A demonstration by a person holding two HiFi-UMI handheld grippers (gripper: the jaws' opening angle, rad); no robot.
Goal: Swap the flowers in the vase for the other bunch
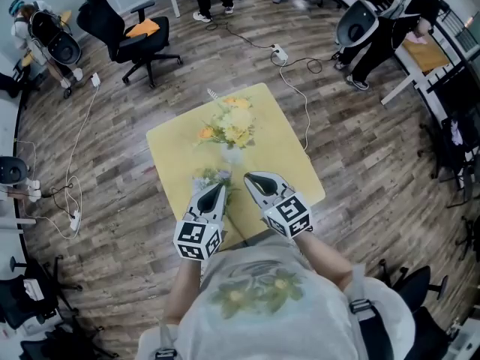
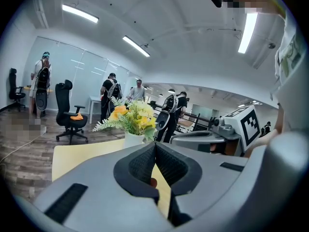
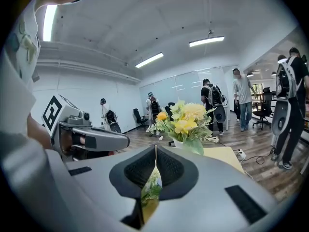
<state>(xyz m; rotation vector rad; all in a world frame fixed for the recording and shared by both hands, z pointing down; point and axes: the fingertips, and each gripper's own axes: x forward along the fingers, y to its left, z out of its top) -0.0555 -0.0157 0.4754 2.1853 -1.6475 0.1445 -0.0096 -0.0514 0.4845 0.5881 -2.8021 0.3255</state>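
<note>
Facing the vase (image 1: 234, 155), closed right gripper (image 1: 250, 178)

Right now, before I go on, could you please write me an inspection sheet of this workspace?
Surface: square yellow table, no spill seen.
Job's things: white vase with yellow flowers, mid-table; other bunch lying on the table by the left gripper.
Clutter: nothing seen on the table.
Grippers: left gripper and right gripper both shut, over the table's near side.
Cables: white cable from a power strip on the floor; more cables at left.
Surroundings: wood floor, black chair, people standing around.
</note>
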